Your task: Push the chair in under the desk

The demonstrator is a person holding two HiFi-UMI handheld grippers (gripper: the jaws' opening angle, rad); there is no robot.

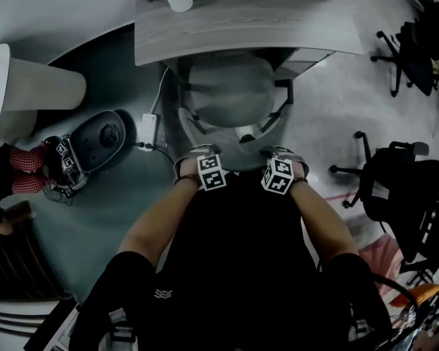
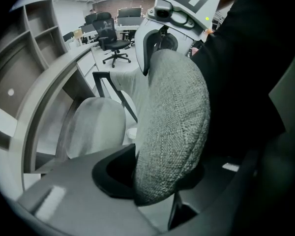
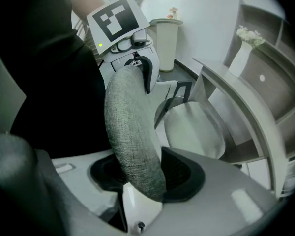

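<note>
Open-plan office, curved desk (image 1: pixel 234 28), black swivel chairs (image 1: pixel 399 189), monitors (image 2: pixel 130 13) in bkgd, shelves (image 2: pixel 39 33)

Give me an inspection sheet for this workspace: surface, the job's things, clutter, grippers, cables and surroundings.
Surface: smooth grey floor.
Job's things: chair seat partly under the desk; backrest outside it.
Clutter: white bin and dark round device left of the chair.
Grippers: left gripper and right gripper each clamp the backrest's top edge.
Cables: power strip with a cord on the floor.
Surroundings: black office chairs at right.
</note>
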